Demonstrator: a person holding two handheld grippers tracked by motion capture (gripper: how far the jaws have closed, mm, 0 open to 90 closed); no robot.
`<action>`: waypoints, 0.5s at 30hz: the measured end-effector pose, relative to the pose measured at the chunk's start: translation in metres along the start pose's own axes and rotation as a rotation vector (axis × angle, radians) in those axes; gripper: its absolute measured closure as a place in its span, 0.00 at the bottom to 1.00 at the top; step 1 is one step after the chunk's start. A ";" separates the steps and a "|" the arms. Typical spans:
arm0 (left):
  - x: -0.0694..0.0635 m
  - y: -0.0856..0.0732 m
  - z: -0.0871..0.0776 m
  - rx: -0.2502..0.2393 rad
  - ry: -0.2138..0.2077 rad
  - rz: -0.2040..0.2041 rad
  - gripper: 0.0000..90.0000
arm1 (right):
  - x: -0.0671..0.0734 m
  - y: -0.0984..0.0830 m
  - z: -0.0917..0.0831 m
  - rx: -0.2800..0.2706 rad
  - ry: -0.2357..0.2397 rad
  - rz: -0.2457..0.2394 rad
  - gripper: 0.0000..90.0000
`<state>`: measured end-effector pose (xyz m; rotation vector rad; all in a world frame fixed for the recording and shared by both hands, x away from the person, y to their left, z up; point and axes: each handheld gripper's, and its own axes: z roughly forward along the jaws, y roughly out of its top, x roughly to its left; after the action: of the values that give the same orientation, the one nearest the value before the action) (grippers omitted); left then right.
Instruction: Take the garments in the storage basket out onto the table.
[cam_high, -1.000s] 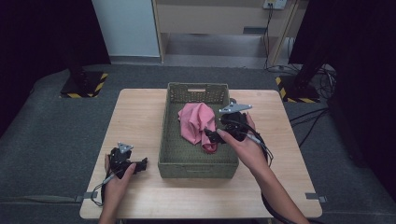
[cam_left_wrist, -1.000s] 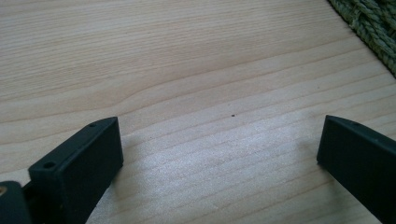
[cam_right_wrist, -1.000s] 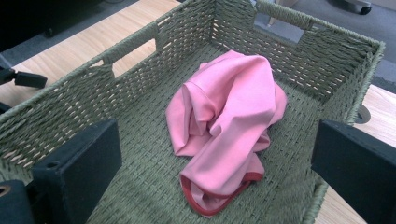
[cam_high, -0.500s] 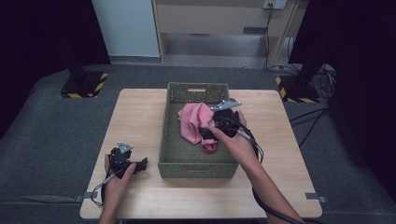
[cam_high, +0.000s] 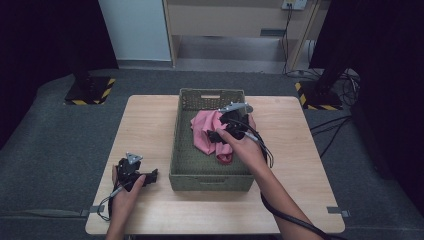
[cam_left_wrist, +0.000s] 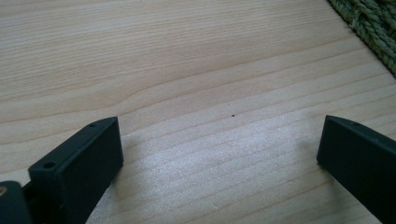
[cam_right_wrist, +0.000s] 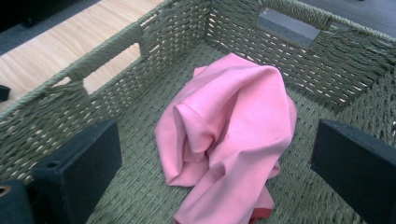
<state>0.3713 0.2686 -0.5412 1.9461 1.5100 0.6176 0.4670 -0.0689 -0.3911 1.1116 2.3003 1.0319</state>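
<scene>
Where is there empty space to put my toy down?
The table is bare left of the basket, and on the strip to its right. Inside the basket it is crowded: the pink cloth and right gripper are there.

high view: above, looks down on table (cam_high: 150, 125) | gripper views: close, low | shared: basket (cam_high: 186, 150)
</scene>
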 end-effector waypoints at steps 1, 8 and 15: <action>0.000 0.000 0.000 0.000 0.000 0.000 0.00 | -0.001 0.000 0.002 0.005 -0.003 0.002 0.02; 0.000 0.000 0.000 0.000 0.000 0.000 0.00 | -0.007 0.002 0.018 0.035 -0.007 0.021 0.02; 0.000 0.000 0.000 0.000 0.000 0.000 0.00 | -0.013 0.004 0.031 0.060 -0.018 0.035 0.03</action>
<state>0.3713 0.2686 -0.5412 1.9461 1.5101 0.6173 0.4961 -0.0631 -0.4081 1.1832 2.3189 0.9676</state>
